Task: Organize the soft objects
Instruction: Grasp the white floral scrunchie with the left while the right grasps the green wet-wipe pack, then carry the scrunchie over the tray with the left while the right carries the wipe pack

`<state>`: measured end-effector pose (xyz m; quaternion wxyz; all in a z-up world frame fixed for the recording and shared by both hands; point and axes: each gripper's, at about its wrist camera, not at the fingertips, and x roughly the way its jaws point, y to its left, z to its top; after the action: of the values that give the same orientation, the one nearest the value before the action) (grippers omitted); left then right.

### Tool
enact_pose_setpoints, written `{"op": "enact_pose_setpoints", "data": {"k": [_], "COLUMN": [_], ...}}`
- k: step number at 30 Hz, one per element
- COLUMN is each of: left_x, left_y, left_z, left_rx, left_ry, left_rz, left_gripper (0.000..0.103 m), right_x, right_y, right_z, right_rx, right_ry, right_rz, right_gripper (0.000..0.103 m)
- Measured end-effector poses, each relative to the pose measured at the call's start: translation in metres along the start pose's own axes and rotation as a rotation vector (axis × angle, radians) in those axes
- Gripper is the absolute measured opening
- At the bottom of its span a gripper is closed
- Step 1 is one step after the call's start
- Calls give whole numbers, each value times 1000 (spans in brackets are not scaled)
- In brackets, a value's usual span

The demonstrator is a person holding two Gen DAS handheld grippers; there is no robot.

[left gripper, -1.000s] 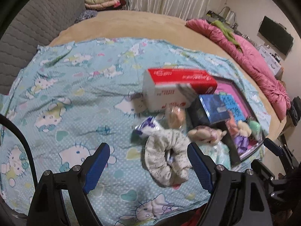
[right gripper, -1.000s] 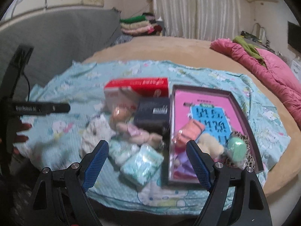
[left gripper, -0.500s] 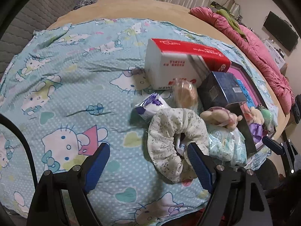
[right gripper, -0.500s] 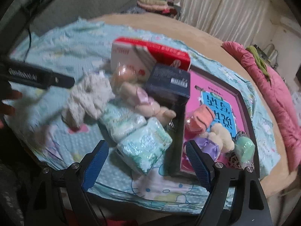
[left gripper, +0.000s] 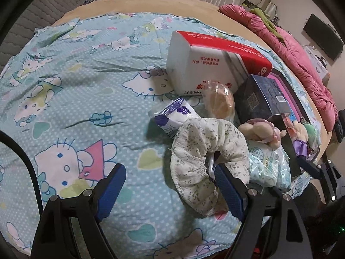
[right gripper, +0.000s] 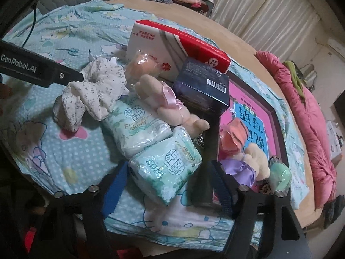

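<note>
A floral cream scrunchie [left gripper: 204,151] lies on the cartoon-cat bedsheet [left gripper: 86,86]. My left gripper [left gripper: 170,185] is open right over it; its right finger [left gripper: 228,190] sits in the scrunchie's hole, so the scrunchie's left band lies between the jaws, untouched as far as I see. My right gripper [right gripper: 168,183] straddles a green tissue pack [right gripper: 166,170]; its jaws are closing and the pads stand just off the wrapper. A second green pack [right gripper: 138,129], a bow-tied plush bunny [right gripper: 168,103] and the scrunchie [right gripper: 92,90] lie beyond it.
A red-and-white tissue box [left gripper: 211,64], a dark blue box [left gripper: 261,99], a wrapped round bun-like item [left gripper: 220,103] and a purple-white packet [left gripper: 174,116] crowd behind the scrunchie. A pink-lined tray [right gripper: 254,112] at right holds several small soft toys. A pink quilt [right gripper: 312,129] lies along the bed's far edge.
Both grippers have sunk toward the pile. The left one's right finger now sits in the scrunchie's hole. The right view has rolled, and its jaws have narrowed around the green tissue pack.
</note>
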<state>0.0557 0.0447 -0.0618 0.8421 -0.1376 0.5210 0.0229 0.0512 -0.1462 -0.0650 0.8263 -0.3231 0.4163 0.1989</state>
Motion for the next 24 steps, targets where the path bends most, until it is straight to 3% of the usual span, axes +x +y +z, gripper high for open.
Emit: {"op": "enact_pose_setpoints", "data": {"k": [2,12,17,21,24], "left_x": [2,10,18,24,27], "left_y": [0,5,5,1,-1], "left_z": [0,3,5,7,6], "left_rx": [-1,-44,-52,-42,-34], "left_ry": [0,-1,18,35,42], "left_rz": [-7,-60,-115,-156,-176], "left_gripper": [84,67,50,20,11], "right_x": [2,5,4,-4,-9], "right_y": [-2,-42,-57,-60,-61], "right_z": [0,-2,-5,-8,-8], "right_rx": [13,186,274,320,328], "right_ry": [12,1,-16,-42,-63], "right_rz": [7,106,177,210,226], "right_gripper": [46,32,28,27,26]}}
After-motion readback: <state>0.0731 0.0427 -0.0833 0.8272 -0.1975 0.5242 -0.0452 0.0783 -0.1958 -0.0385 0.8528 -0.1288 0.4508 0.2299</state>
